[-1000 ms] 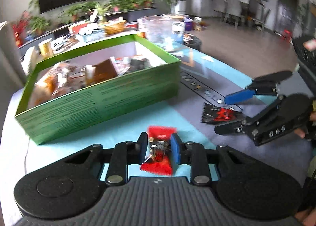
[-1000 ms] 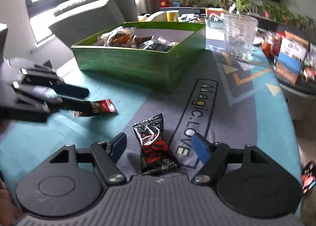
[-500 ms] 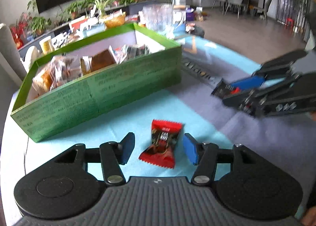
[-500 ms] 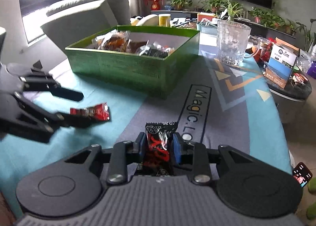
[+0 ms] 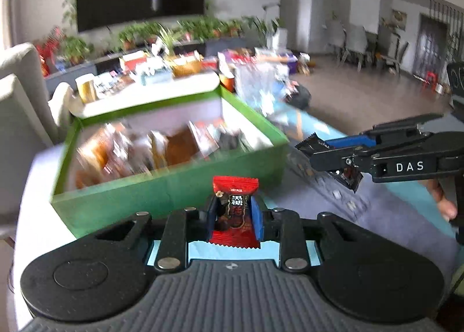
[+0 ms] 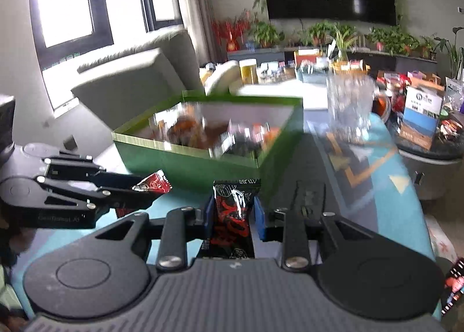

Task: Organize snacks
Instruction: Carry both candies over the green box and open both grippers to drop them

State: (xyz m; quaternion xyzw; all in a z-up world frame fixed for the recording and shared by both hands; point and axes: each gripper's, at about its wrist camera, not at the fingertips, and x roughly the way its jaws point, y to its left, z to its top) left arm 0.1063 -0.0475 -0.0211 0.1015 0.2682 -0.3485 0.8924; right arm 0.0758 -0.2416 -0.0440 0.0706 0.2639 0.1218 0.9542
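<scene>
At lower centre of the left wrist view, a red candy packet (image 5: 235,210) sat pinched upright in the left gripper (image 5: 234,217), lifted clear of the teal tablecloth (image 5: 406,195). Low in the right wrist view, the right gripper (image 6: 234,217) clamped a black-and-red packet (image 6: 233,210) the same way. Behind both, mid-frame, stood the green box (image 5: 174,187), already part-filled with wrapped snacks (blurred, so I could not sort them). To my eye the sensible course was to carry each packet above the box's rim before loosening, one at a time, lest the hands collide. "DAS" was printed on the right gripper's side; the red packet bore Chinese characters I could not read.
</scene>
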